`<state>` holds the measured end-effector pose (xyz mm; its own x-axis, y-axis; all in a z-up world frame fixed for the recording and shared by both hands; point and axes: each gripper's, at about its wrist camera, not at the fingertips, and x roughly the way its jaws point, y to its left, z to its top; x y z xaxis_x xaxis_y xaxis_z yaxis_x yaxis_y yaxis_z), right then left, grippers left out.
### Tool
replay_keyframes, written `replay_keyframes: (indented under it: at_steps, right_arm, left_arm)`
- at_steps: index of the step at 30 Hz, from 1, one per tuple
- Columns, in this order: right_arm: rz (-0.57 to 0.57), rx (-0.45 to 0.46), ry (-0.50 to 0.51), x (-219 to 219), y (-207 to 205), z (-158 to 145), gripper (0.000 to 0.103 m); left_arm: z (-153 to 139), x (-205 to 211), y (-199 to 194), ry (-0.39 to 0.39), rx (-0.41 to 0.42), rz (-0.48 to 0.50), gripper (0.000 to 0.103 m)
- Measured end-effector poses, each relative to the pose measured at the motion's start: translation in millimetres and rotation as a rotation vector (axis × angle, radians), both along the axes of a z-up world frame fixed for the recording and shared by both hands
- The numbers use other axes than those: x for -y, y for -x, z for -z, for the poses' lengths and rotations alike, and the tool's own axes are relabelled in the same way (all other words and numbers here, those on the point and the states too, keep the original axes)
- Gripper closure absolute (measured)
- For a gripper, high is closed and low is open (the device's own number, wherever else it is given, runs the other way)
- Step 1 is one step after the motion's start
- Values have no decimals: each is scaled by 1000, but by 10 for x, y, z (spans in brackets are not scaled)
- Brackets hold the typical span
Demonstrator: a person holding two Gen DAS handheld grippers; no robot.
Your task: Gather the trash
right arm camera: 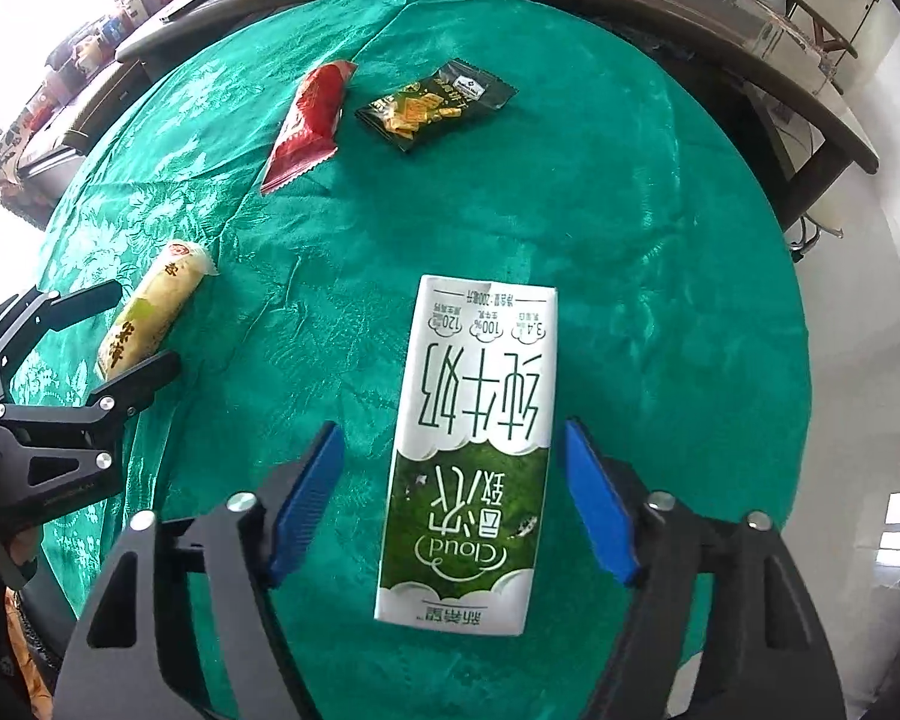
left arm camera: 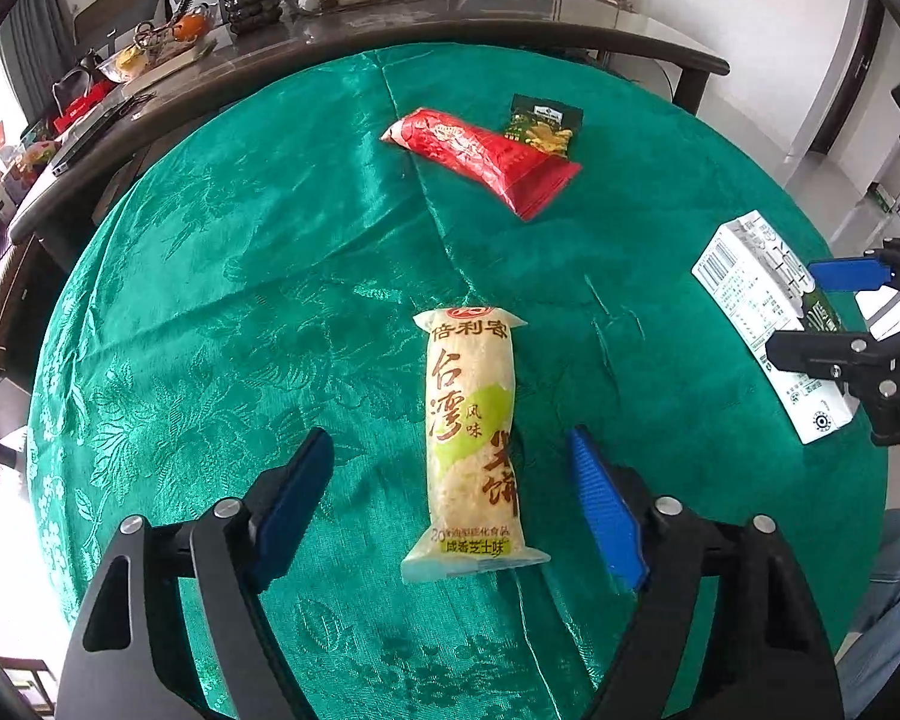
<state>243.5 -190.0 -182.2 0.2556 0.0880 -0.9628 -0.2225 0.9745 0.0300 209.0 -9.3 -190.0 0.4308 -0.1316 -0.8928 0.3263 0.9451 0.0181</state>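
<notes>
Green cloth (left arm camera: 270,276) under both my grippers. Left gripper (left arm camera: 450,480): jaws apart, astride the yellow rice-cracker pack (left arm camera: 471,438), pads clear of it. Right gripper (right arm camera: 450,468): jaws apart, straddling the milk carton (right arm camera: 474,450), gaps both sides. Carton's far end is cut off in the left view.

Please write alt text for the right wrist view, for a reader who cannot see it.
The right claw hangs open around a white-and-green milk carton lying flat on a green tablecloth, its pads not touching it. Farther back lie a red wrapper and a dark snack packet.
</notes>
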Motion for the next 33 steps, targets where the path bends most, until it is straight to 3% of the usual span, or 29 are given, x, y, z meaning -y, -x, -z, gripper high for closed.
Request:
replay_keyframes:
  at_steps: [3,4,5,13,19,25,33]
  right_arm:
    - [15,18,1,41,3,-35,54]
    - [19,28,-18,73,14,-61,54]
    - [26,39,-35,114,33,-93,54]
    - [74,119,-159,642,237,-400,54]
    - [175,160,-155,1455,587,-531,54]
    - [312,159,-94,2373,954,-382,54]
    - [469,122,-77,3266,1287,112,54]
  left_arm:
    - [17,38,-6,13,-18,16,52]
    - [1,34,8,27,-19,18,69]
    - [-16,33,14,44,-22,20,80]
    - [-326,342,167,138,35,84,84]
    - [-597,1081,371,231,57,220,85]
    - [-679,2095,639,297,39,372,84]
    - [-410,3339,874,281,-18,490,84]
